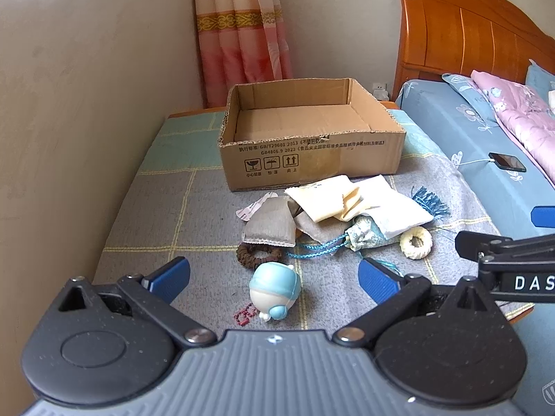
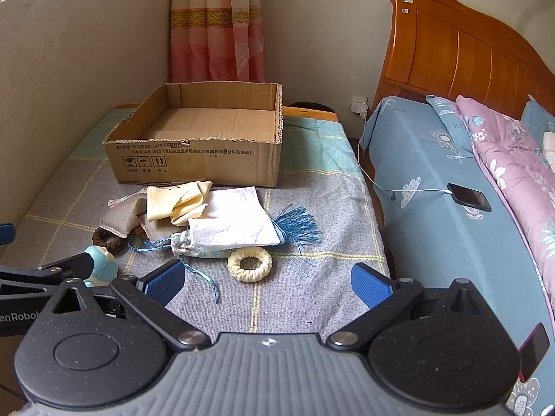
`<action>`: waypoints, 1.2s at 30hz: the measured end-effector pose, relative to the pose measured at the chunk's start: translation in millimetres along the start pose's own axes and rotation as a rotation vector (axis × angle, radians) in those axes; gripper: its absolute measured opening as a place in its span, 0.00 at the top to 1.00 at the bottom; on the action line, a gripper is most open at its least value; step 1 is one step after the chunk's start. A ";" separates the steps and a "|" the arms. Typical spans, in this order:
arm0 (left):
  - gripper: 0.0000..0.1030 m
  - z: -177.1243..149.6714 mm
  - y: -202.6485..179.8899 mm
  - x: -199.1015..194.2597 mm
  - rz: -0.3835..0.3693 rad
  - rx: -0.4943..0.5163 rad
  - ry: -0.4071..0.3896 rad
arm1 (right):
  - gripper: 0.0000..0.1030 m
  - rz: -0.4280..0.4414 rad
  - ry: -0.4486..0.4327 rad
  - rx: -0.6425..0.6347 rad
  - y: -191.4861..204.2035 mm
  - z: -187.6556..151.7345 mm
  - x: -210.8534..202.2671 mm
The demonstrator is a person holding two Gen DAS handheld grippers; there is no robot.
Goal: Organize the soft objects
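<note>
Both claws spread and empty above an unsorted heap; the cardboard box holds nothing.

Left wrist view: the left claw point(image 1: 274, 277) stands apart, gripping nothing, low over the tabletop point(image 1: 145, 208), with the blue-capped squishy toy point(image 1: 275, 289) lying between its pads. Risk, in my judgement: the rounded toy may roll or squirt out under an off-centre close; the blue cord point(image 1: 312, 249) just beyond it, running under the pouch pile, could drag neighbours along. The cardboard box point(image 1: 312, 159) sits past the heap, open and empty.

Right wrist view: the right claw point(image 2: 267, 282) is likewise apart and empty, level and aimed at the cream scrunchie point(image 2: 249, 263). The white cloth pouch point(image 2: 236, 223) and blue tassel point(image 2: 298, 225) lie just behind it; a deep reach could snag loose tassel threads. The two claws work close together, so collision is possible.
</note>
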State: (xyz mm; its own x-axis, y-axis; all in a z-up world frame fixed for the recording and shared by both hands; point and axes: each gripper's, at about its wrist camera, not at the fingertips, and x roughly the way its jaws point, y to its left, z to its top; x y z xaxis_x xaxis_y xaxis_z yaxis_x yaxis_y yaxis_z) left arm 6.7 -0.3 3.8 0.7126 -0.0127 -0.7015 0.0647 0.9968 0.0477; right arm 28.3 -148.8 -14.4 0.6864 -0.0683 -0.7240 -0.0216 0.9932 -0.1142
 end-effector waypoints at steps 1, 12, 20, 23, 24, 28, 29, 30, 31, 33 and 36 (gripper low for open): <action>0.01 0.1 0.0 0.0 0.000 0.005 -0.004 | 0.00 0.000 0.000 -0.001 0.0 0.0 0.1; 0.01 -2.9 11.0 3.1 -0.106 0.058 -0.067 | 0.00 0.037 -0.069 -0.044 0.2 1.7 -3.2; 0.01 -19.6 26.5 29.1 -0.152 0.063 -0.028 | 0.00 0.078 -0.152 -0.111 -3.9 2.0 1.5; 0.01 -29.0 29.6 44.7 -0.154 0.057 0.000 | 0.00 0.080 -0.159 -0.149 -4.5 -2.9 9.9; 0.01 -31.2 30.3 49.1 -0.161 0.057 0.006 | 0.00 0.085 -0.158 -0.158 -5.4 -5.0 13.1; 0.01 -38.6 31.9 66.6 -0.166 0.055 0.046 | 0.00 0.128 -0.137 -0.193 -7.8 -15.3 31.4; 0.01 -39.9 32.2 70.3 -0.166 0.054 0.056 | 0.00 0.138 -0.126 -0.198 -8.2 -18.1 37.0; 0.01 -40.9 32.0 73.0 -0.169 0.055 0.060 | 0.00 0.145 -0.115 -0.202 -8.6 -21.1 42.4; 0.01 -41.7 31.8 74.8 -0.172 0.058 0.061 | 0.00 0.150 -0.101 -0.206 -9.2 -23.9 48.4; 0.01 -43.5 30.7 78.4 -0.170 0.069 0.062 | 0.00 0.150 -0.074 -0.205 -10.5 -28.8 58.8; 0.01 -46.4 29.1 84.1 -0.175 0.087 0.069 | 0.00 0.149 -0.035 -0.188 -13.0 -34.6 70.7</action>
State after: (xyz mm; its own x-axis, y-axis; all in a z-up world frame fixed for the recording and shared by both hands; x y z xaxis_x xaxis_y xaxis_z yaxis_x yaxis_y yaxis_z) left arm 36.1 31.3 -86.8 0.6359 -0.1764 -0.7514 0.2452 0.9693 -0.0200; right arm 52.0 -169.8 -87.6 0.6905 0.0846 -0.7184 -0.2575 0.9568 -0.1349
